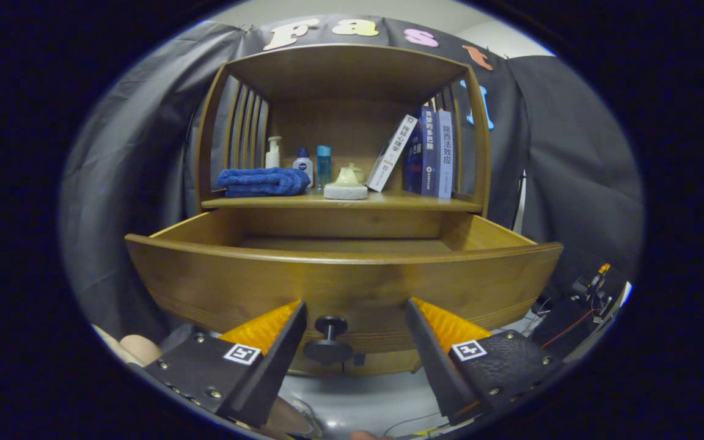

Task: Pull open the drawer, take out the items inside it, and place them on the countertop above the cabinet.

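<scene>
Hand-held gripper (355, 318) (fingers spread) flanking knob (329, 337) of open drawer (340, 278).

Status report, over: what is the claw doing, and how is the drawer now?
Claw open, holding nothing, knob between its fingers. Drawer pulled open; its visible floor looks bare. Towel, bottles, books on the countertop. Nothing blocking.

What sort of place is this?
Probably a mock-up home corner in a recording booth: a wooden cabinet with folded towel, toiletry bottles and books, black cloth behind. The open tongs straddle the pulled-out drawer's knob.
</scene>
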Motion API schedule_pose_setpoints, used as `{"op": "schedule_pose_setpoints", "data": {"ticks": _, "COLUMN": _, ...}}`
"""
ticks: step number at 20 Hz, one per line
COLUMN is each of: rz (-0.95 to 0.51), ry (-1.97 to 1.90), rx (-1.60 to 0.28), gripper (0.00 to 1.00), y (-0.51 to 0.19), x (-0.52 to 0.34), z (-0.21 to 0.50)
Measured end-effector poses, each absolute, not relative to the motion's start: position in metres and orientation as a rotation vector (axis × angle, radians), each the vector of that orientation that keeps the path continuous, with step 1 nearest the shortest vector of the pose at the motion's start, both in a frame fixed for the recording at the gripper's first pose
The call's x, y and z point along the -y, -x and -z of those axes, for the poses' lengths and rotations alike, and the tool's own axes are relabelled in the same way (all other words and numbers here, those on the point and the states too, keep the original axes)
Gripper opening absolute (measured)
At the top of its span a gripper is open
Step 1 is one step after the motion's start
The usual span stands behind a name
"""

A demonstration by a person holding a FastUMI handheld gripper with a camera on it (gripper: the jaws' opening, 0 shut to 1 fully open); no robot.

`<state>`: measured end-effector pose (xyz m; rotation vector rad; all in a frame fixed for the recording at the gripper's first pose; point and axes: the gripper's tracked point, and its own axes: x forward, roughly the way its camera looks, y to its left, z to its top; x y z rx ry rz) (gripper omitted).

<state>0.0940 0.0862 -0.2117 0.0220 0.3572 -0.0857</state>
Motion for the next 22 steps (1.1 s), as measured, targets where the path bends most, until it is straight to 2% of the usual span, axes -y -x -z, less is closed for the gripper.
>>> {"op": "schedule_pose_setpoints", "data": {"ticks": 12, "rz": 0.127, "ry": 0.004, "rx": -0.377, "gripper": 0.98, "y": -0.116, "x": -0.078, "z": 0.211}}
{"op": "schedule_pose_setpoints", "data": {"ticks": 22, "rz": 0.129, "ry": 0.032, "rx": -0.373, "gripper": 0.96, "y": -0.174, "x": -0.08, "z": 0.213}}
